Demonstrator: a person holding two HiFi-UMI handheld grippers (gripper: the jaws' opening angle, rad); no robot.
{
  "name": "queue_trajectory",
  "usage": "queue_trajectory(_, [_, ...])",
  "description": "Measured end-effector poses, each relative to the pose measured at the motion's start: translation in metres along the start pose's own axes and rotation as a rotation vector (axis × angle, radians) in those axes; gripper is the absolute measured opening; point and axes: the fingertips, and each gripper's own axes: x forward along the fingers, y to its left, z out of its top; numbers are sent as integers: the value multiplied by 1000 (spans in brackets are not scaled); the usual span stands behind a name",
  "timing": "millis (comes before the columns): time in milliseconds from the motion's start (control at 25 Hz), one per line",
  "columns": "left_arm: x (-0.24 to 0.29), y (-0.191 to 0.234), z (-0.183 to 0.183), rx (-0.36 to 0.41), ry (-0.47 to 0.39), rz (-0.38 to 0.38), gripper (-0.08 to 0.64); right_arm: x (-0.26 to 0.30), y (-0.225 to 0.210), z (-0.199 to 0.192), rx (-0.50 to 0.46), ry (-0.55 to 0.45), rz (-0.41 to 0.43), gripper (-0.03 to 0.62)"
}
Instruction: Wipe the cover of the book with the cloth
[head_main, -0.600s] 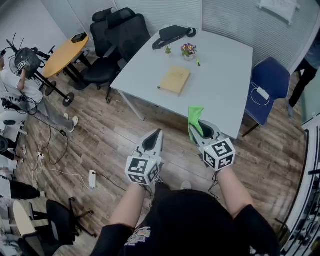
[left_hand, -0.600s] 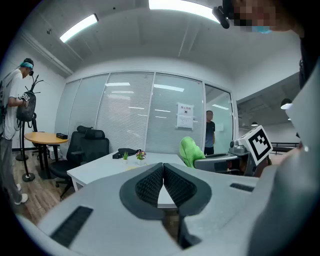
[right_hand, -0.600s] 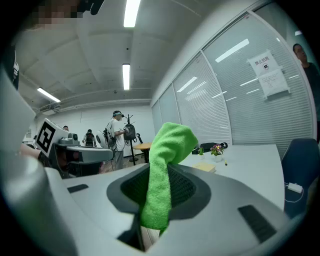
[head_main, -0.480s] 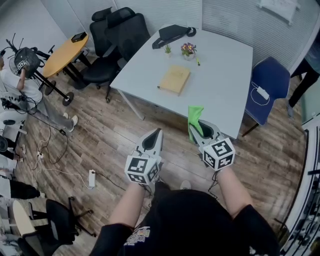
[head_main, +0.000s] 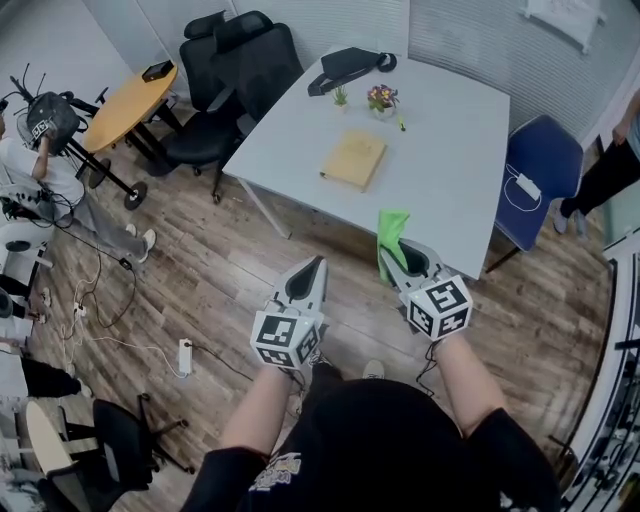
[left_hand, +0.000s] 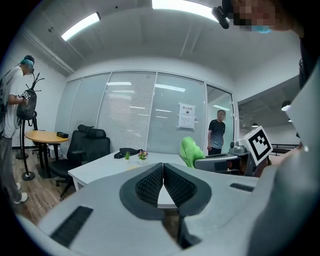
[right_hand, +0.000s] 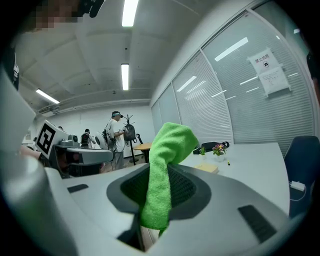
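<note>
A tan book (head_main: 354, 159) lies flat near the middle of the white table (head_main: 450, 170), and shows small in the right gripper view as the book (right_hand: 207, 168). My right gripper (head_main: 392, 250) is shut on a bright green cloth (head_main: 391, 234) that sticks up from its jaws; the cloth (right_hand: 163, 172) fills the jaw gap. It hovers just short of the table's near edge. My left gripper (head_main: 314, 272) is shut and holds nothing, out over the wooden floor left of the table. In the left gripper view its jaws (left_hand: 163, 183) meet at the tips.
At the table's far end are a black bag (head_main: 345, 67), a small green plant (head_main: 341, 97) and a flower pot (head_main: 380, 100). Black office chairs (head_main: 222, 90) stand left of the table, a blue chair (head_main: 541, 176) to its right. A round wooden table (head_main: 130, 107) and people stand farther left.
Both grippers keep their places. The view has shifted slightly, and a person at the right edge has stepped further into sight by the blue chair.
</note>
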Motion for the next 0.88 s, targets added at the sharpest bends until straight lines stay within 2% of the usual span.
queue_trajectory(240, [-2, 32, 4, -16, -5, -17, 8, 26, 13, 6, 1, 8, -15, 97])
queue_trajectory(560, [5, 100, -5, -37, 22, -58, 12, 82, 26, 5, 22, 24, -81, 97])
queue_trajectory(680, [9, 126, -3, -33, 31, -93, 66, 104, 31, 8, 31, 18, -115, 97])
queue_trajectory(880, [15, 165, 3, -25, 31, -141, 104, 134, 38, 15, 38, 0, -169, 97])
